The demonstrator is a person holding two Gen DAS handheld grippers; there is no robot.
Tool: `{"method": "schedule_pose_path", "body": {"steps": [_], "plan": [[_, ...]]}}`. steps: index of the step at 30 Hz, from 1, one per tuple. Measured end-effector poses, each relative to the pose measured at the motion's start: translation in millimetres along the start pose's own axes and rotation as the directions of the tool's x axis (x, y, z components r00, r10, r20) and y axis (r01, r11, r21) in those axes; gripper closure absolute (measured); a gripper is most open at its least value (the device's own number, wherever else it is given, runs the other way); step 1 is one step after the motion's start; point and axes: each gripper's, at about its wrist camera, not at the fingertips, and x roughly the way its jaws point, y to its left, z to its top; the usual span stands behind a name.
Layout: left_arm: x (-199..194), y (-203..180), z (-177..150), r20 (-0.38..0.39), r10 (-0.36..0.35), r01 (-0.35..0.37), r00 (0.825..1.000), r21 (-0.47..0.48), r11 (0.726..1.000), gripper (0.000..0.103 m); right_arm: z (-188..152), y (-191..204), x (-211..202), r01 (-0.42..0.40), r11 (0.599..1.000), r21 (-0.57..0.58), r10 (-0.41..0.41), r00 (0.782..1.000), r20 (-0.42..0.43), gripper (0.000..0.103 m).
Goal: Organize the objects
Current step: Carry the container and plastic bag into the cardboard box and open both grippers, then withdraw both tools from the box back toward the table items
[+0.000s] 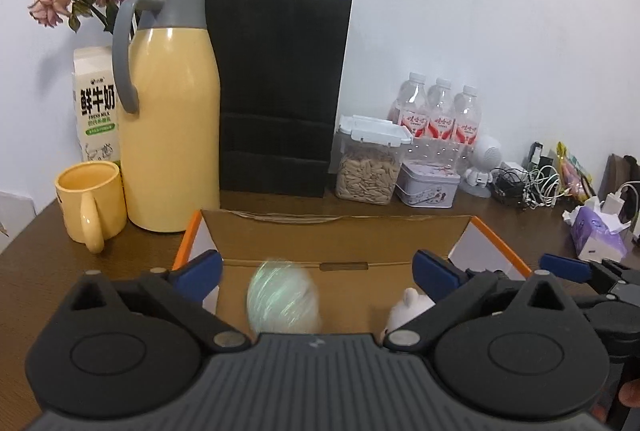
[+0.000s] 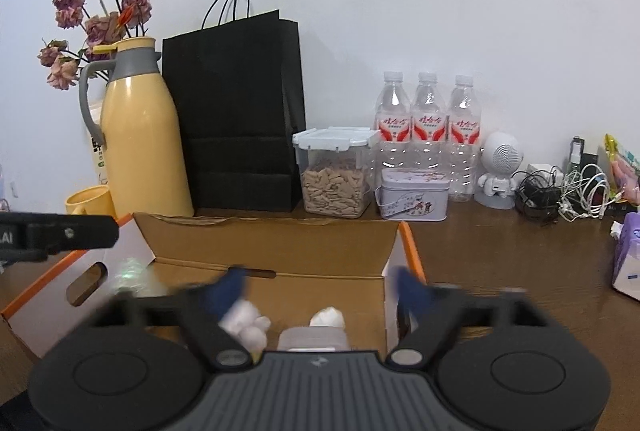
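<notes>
**Grippers spread over the open box, contents lying loose**

Cardboard box sits near the front of the brown table, flaps folded out, orange-edged side walls flared to either side. Judged purpose: it is the collection bin for the organizing task, set close to the person so both tools can reach in from above without crossing the clutter at the back.

Left gripper hangs over the left part of the box, pointing forward and slightly down. Its blue-padded fingers stand about as wide apart as they go, nothing pressed between them. A pale green ball lies inside the box between and below the pads, blurred (likely in motion, cannot confirm). A small white plush shows by the right finger, not gripped.

Right gripper is over the right part of the same box, jaws also wide, pads blurred; no object is clamped. Beneath it lie a white plush piece, another white lump and a translucent lidded container, all on the box floor. The green ball is faintly visible at the left in this view.

Back row stays out of the working zone: yellow thermos, yellow mug, black paper bag, seed jar, tin, three water bottles.
</notes>
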Motion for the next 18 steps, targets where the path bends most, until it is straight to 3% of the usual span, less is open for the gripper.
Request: {"method": "schedule_pose_path", "body": {"steps": [1,7,18], "plan": [[1,1,0,-0.006,0.001,-0.001,1.0,-0.006,1.0,0.0,-1,0,-1,-0.001,1.0,-0.002,0.001,1.0,-0.004,0.0],[3,0,0,-0.018,0.021,-0.021,1.0,-0.005,1.0,0.0,-1,-1,-3,0.006,1.0,-0.002,-0.006,1.0,-0.029,0.0],[-26,-6,6,0.045,0.019,-0.019,0.999,0.003,1.0,0.0,5,2,-34,0.035,0.999,-0.026,-0.035,0.999,0.013,0.0]]}}
